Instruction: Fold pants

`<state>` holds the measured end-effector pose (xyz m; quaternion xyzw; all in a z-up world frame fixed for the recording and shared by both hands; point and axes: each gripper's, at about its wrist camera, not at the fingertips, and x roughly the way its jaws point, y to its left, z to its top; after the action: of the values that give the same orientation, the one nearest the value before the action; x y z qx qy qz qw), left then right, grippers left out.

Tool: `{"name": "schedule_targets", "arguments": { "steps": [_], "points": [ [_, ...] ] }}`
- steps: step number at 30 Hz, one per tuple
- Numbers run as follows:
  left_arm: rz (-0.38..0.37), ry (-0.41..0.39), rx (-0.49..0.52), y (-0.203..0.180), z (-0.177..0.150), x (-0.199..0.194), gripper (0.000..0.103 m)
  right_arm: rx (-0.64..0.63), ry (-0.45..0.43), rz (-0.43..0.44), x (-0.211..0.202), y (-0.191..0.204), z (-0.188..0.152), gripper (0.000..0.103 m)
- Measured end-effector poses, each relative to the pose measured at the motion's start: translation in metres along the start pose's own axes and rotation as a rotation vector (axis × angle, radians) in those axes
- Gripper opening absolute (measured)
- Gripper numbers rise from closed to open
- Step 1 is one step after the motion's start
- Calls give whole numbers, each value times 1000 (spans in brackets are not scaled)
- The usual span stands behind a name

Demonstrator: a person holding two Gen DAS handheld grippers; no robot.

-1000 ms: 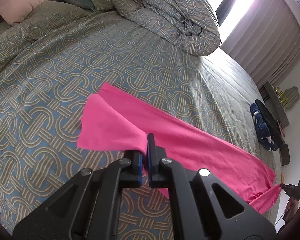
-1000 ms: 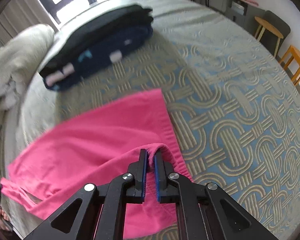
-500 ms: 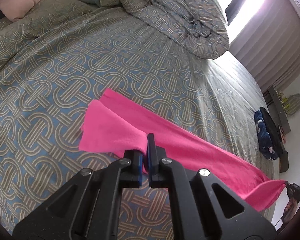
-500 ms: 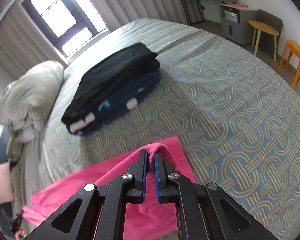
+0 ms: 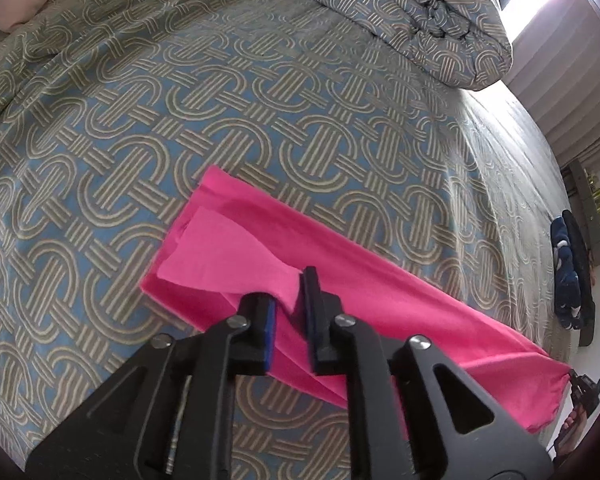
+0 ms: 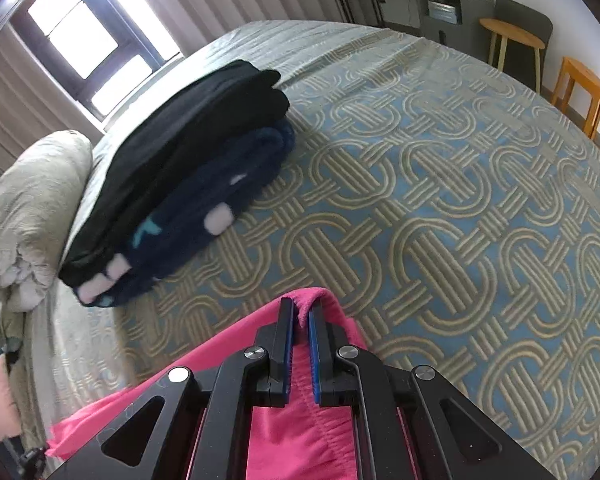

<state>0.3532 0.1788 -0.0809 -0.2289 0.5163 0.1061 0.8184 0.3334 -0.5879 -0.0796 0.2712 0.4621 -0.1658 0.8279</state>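
The pink pants lie stretched in a long folded strip across the patterned bedspread. My left gripper hovers over the leg end. Its jaws are opening, and a flap of the pink cloth hangs loosely in the gap against the left pad. At the far end, my right gripper pulls the cloth to a point. In the right wrist view, my right gripper is shut on the gathered waistband of the pants, just above the bed.
A stack of folded dark clothes sits on the bed beyond the right gripper, also seen as the stack. A bundled duvet and a pink pillow lie at the head end. Stools stand past the bed's edge.
The left jaws have parted and let the pink flap go slack. Both grippers have come lower over the bed, and the pants now lie flatter and straighter.
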Motion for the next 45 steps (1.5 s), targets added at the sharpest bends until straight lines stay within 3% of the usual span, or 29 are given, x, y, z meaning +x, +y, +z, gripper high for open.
{"name": "schedule_targets", "arguments": {
  "steps": [1,3,4,6,11,14,17,22,26,29,34,38,43,45],
  "points": [
    [6,8,0,2,1,0,28,5,1,2,3,-2,0,6],
    [13,-1,0,7,3,-7,64,13,12,0,5,-4,-2,10],
    [16,-22,-2,10,4,-14,67,8,24,-21,5,-3,-5,13],
    [14,-60,-1,19,5,-32,67,-16,18,-45,-1,1,-9,17],
    [-7,-99,-16,47,2,-64,68,-85,-107,-112,-52,20,-25,41],
    [-34,-107,-13,60,-3,-68,67,-156,-132,5,-81,54,-44,41],
    [-81,-105,8,70,-10,-66,61,-300,-100,152,-98,114,-76,41],
    [-157,-127,112,84,-20,-59,60,-562,54,426,-99,253,-170,41],
    [-147,-149,278,81,-25,-51,60,-689,140,559,-85,345,-248,41],
    [-158,-172,306,86,-23,-41,60,-788,210,626,-63,417,-304,41],
    [-243,-217,268,99,-21,-24,60,-971,239,640,-29,529,-372,41],
    [-304,-231,227,108,-27,-13,60,-1068,194,618,-8,590,-399,41],
    [-442,-214,182,118,-32,-2,60,-1282,188,542,16,639,-431,41],
    [-476,-196,159,119,-32,2,53,-1346,196,513,21,643,-438,41]
  ]
}}
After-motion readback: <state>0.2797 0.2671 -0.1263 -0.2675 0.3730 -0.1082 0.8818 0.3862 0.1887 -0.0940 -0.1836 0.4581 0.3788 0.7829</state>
